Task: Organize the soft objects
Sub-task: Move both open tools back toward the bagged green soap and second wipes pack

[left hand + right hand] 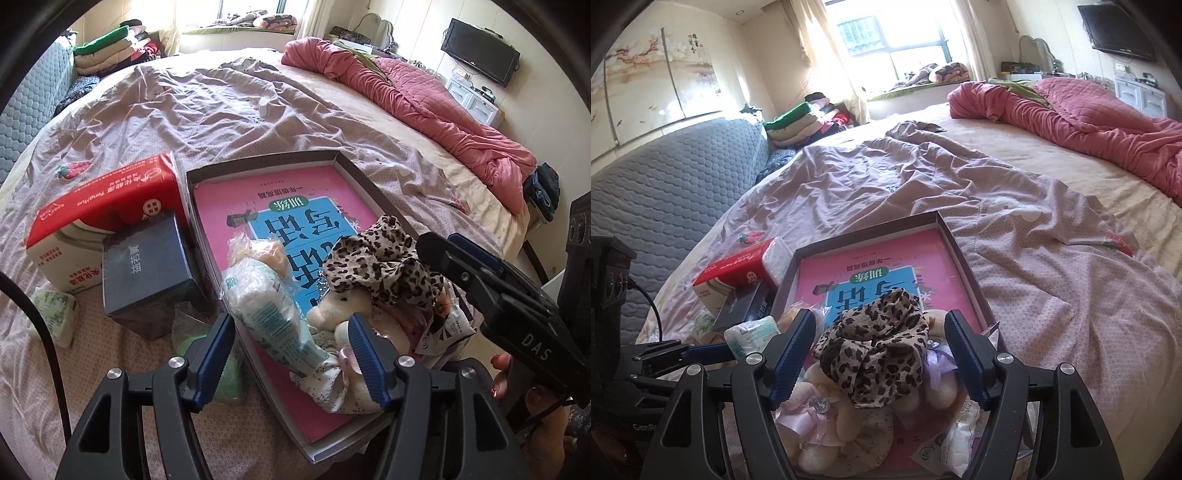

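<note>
Leopard-print fabric scarf (875, 347), plush toy (332, 314) already lie in the shallow cardboard box (258, 162), lower frame; green pouches (225, 373) remain outside. I hold both claws, left gripper (291, 354) and right gripper (879, 354), wide open, empty.

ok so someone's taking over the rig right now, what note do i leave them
Left gripper: jaws open, nothing held, poised around the plastic-wrapped cotton pack at the shallow box's near-left edge.
Right gripper: jaws open, nothing held, framing the leopard-print scarf.
Already in the box, on the pink workbook: scarf, plush toy, cotton pack, some packets.
Left outside on the bed: red tissue pack, dark box, small green-print tissue packet, green item beside the box.
</note>
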`<state>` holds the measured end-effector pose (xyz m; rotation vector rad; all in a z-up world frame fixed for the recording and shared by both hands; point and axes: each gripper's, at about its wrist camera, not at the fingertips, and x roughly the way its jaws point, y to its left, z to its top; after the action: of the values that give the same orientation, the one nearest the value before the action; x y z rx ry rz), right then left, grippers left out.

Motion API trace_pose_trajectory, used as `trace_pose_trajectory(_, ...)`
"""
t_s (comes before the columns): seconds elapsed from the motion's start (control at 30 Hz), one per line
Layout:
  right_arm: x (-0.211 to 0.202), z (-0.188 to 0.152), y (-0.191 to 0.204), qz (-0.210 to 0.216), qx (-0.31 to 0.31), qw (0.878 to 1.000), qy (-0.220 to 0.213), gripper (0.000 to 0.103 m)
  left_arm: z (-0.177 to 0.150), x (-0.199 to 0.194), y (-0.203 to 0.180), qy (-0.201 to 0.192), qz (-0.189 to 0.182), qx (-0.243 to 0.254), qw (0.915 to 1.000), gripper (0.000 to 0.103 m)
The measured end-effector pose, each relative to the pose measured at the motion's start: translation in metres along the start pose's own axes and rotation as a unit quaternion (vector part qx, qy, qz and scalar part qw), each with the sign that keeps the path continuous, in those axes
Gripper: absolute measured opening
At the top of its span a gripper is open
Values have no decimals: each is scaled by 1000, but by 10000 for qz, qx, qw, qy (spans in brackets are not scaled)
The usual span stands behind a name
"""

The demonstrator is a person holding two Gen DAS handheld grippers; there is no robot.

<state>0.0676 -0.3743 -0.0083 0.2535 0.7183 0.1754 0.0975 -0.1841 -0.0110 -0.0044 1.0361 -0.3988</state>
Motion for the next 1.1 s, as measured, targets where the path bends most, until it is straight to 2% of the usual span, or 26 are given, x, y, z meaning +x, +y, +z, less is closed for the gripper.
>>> trace_pose_trajectory(0.53, -17, 3, 12, -273, -184, 9992, -228, 76, -2, -37, 3, -352, 112, 5, 9993, 76)
trace_pose_trajectory(0.9, -32, 7, 52, -241, -746, 9962, -372, 77, -8, -71, 18, -619, 275, -151, 9976, 81)
trace_pose_trajectory(1.1, -39, 9, 78, -198, -1090, 9929, -422, 77, -9, -89, 40, -741, 367, -346, 9960, 82)
